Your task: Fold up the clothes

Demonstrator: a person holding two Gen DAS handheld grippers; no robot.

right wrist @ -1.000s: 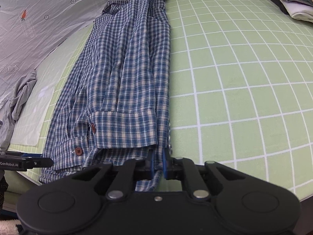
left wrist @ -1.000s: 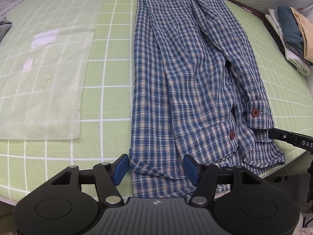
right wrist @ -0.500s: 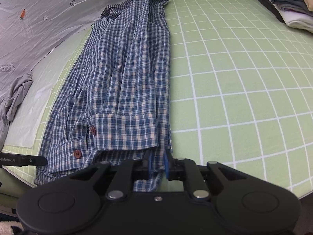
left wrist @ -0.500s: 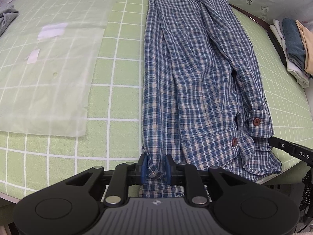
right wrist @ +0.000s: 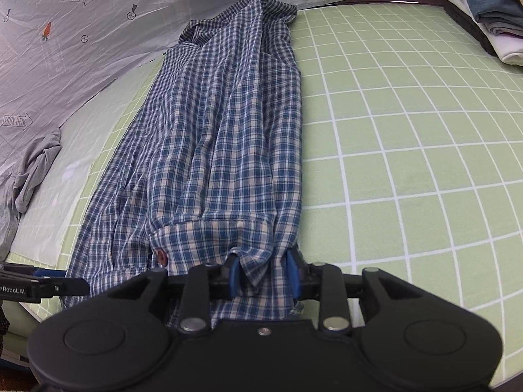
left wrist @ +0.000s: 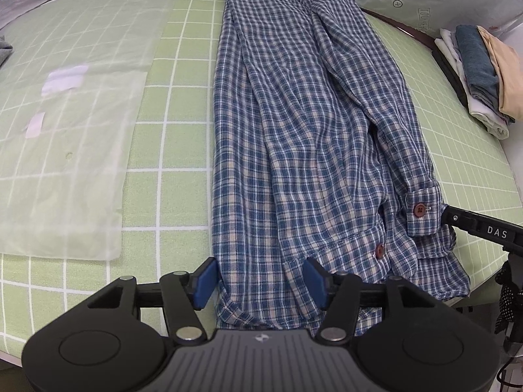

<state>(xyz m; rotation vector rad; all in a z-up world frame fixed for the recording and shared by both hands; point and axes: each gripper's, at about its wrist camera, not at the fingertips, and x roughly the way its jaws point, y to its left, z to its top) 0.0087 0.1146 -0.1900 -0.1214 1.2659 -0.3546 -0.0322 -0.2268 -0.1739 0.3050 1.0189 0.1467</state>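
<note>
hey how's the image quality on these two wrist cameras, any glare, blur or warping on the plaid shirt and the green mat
Left wrist view: sharp, evenly lit; the plaid shirt shows crisp checks, while fisheye bows the green mat gridlines and darkens the corners. Right wrist view: equally soft light with no glare, gridlines curve strongly at right, and the folded stack is cut off at the edge.

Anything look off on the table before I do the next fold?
The plaid shirt isn't flat: wrinkled, and its hem hangs over the mat's near edge. A gray garment lies crumpled at the far left.
</note>
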